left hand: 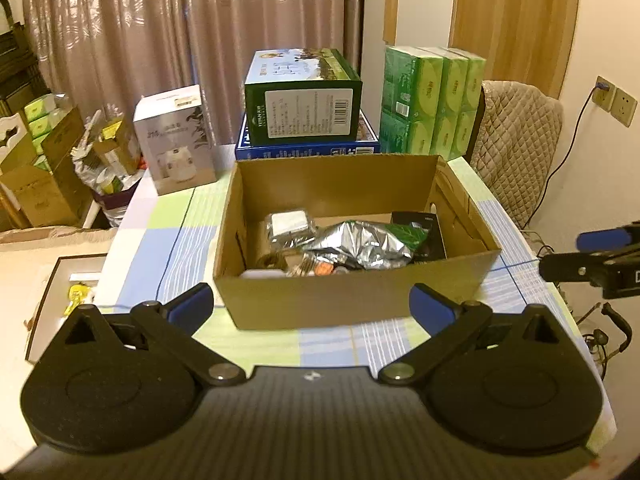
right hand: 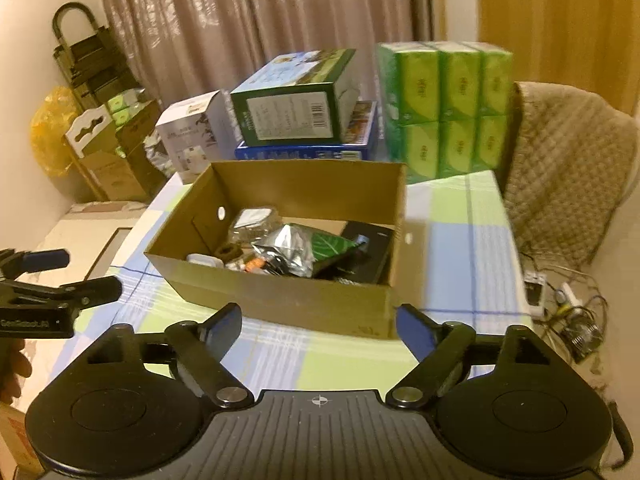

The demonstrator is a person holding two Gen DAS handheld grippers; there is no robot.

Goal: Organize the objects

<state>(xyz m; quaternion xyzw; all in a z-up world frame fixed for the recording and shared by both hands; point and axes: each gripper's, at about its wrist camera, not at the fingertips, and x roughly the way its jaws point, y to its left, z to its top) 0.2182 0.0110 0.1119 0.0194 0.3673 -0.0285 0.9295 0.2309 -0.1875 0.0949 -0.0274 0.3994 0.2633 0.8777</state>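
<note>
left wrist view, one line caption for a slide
Open left gripper faces a brown cardboard box of mixed packets on a checked tablecloth.

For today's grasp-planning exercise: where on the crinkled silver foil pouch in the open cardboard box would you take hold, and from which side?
Grip the crinkled silver foil pouch on its raised, creased middle ridge, coming down from above. It lies flat on top of the other items, and the walls of the open cardboard box block any sideways approach. The ridge gives open fingers a fold to pinch; the flat edges probably would not.
</note>
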